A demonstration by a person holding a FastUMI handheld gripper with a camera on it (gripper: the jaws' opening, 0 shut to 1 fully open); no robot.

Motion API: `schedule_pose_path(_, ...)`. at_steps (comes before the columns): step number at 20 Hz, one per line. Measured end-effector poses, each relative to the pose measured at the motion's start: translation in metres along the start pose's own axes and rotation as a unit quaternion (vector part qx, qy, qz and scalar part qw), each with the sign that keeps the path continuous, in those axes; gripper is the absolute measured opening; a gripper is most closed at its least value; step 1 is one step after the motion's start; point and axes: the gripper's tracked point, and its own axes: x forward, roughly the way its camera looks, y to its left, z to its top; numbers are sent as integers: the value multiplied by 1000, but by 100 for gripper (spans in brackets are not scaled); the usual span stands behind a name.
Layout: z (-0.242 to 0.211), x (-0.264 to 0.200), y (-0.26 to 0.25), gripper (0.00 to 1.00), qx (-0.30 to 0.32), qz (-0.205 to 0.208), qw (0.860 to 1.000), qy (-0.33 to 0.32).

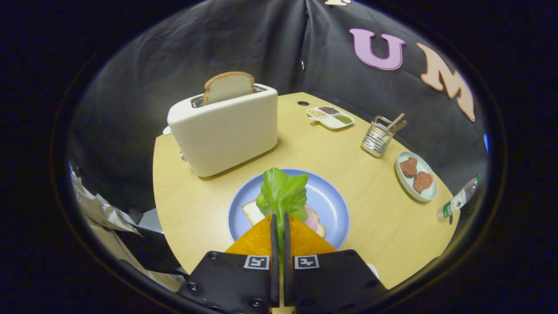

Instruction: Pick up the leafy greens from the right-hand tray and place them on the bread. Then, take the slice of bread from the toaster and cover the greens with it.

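Note:
My gripper (279, 216) is shut on the stem of the leafy greens (282, 195), whose leaves stand up just ahead of the fingertips. Beneath them lies a blue plate (333, 205) with a slice of bread (252, 212) and a piece of pink ham (314, 220) on it, partly hidden by the fingers and the greens. Beyond the plate stands a white toaster (224, 131) with a slice of bread (228, 86) sticking up out of its slot.
On the wooden table (192, 196), to the right, sit a pale green plate (414, 185) with two brown patties, a metal cup (377, 138) with utensils, and a white divided dish (331, 117) of seasonings. A plastic bottle (457, 199) lies off the table's right edge.

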Motion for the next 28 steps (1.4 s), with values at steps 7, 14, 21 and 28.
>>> schedule_pose_path(7, 1, 29, 16, 12, -8, 20, 1000, 21)
schedule_pose_path(14, -7, 38, 8, 55, -4, 10, 999, 43)
schedule_pose_path(21, 7, 30, 7, 94, 11, 1, 1000, 29)
schedule_pose_path(28, 67, 4, 17, 96, 26, -11, 999, -16)
